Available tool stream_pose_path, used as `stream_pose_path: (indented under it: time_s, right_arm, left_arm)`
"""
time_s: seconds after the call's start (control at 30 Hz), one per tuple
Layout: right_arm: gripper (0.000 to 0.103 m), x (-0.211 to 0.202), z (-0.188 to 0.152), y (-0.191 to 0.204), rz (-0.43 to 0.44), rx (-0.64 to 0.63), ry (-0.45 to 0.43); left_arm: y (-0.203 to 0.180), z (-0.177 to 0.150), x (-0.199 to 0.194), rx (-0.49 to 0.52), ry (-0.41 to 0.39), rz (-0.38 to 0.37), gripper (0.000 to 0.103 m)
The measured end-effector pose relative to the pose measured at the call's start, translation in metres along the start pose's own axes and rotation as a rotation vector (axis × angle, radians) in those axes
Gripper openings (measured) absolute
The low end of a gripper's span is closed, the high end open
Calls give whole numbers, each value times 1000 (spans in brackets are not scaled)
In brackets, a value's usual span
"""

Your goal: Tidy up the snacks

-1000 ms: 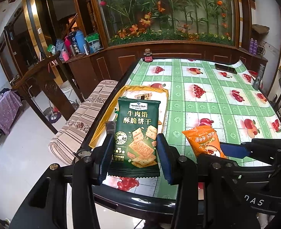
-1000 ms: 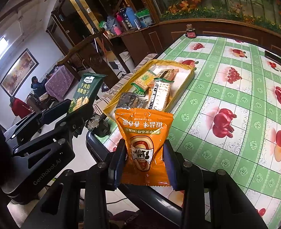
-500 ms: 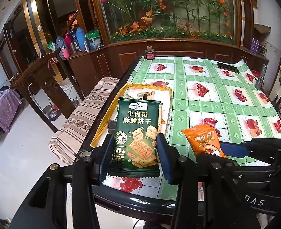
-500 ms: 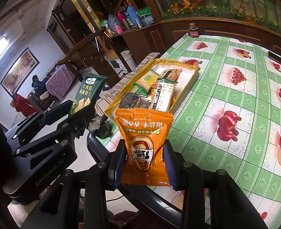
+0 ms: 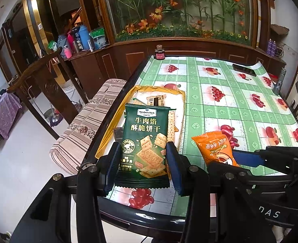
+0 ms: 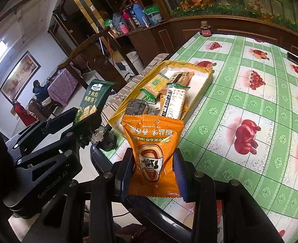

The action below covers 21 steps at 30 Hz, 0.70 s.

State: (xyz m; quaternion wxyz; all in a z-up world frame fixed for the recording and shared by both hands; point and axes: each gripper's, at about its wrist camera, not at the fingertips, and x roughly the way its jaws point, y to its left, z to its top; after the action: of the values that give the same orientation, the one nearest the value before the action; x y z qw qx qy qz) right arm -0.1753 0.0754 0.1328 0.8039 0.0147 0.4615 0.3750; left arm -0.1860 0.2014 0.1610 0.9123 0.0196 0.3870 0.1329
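My left gripper point(image 5: 142, 163) is shut on a dark green cracker packet point(image 5: 145, 139), held upright above the table's near edge. That packet point(image 6: 91, 101) also shows at the left of the right wrist view. My right gripper point(image 6: 152, 168) is shut on an orange snack packet point(image 6: 152, 147), its print upside down; the same packet point(image 5: 213, 147) appears to the right in the left wrist view. Beyond both lies a yellow-lined tray point(image 6: 206, 81) with several snack packets in it, among them a white striped bar point(image 6: 174, 101). The tray rim point(image 5: 116, 117) is partly hidden behind the green packet.
The table wears a green checked fruit-print cloth point(image 5: 230, 105). A small dark jar point(image 5: 159, 53) stands at the far edge, a phone point(image 5: 243, 69) and a metal bottle point(image 5: 278, 82) at the far right. A striped bench point(image 5: 88, 121) and wooden chair point(image 5: 45, 81) stand left of the table.
Both grippers, each still holding its packet, have crept a little forward over the table toward the tray, which now sits slightly nearer in both views.
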Motion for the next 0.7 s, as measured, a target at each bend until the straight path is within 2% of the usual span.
stream_pose_path:
  time_s: [0.3, 0.7]
  right_arm:
    - [39, 11, 6, 0, 3, 7, 16]
    - [39, 39, 15, -3, -1, 37, 58]
  left_arm:
    - [6, 2, 12, -10, 24, -6, 44]
    - [38, -9, 58, -115, 148, -59, 44]
